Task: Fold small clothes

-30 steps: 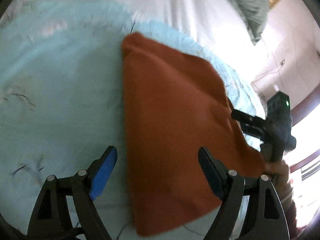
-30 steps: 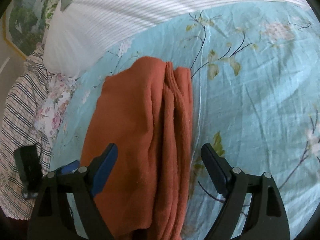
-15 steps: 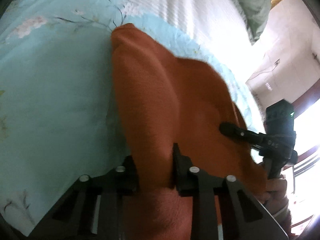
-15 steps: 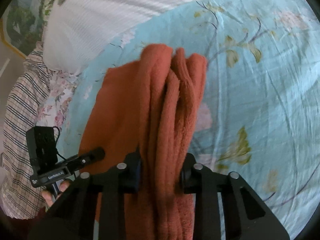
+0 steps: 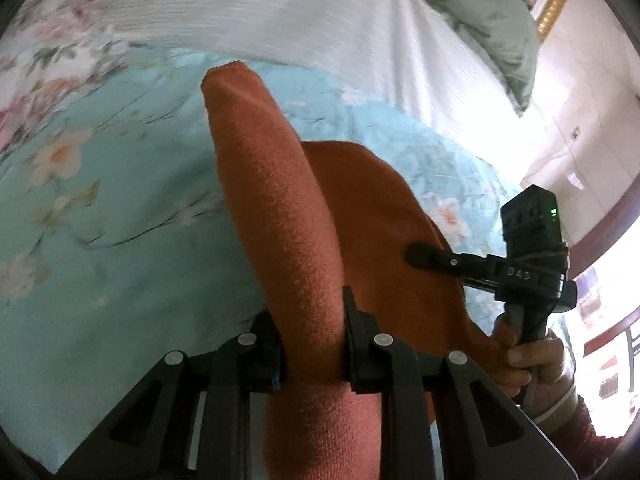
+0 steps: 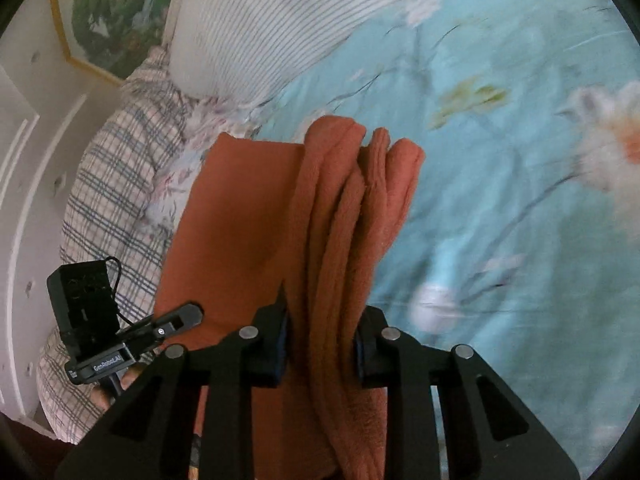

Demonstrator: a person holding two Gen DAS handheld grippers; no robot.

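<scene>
Left wrist view first: we are clamping our left gripper on a thick fold of the rust cloth, its jaws nearly together with the fabric pressed between them. We are holding that fold raised over the bed, with a striped pillow beyond it. Further right, we are seeing the right gripper biting the cloth's far edge, a hand on its grip.

Right wrist view: at left, the left gripper is meeting the cloth beside a plaid pillow. In the middle, we are pinching our right gripper on bunched layers, jaws narrow.
</scene>
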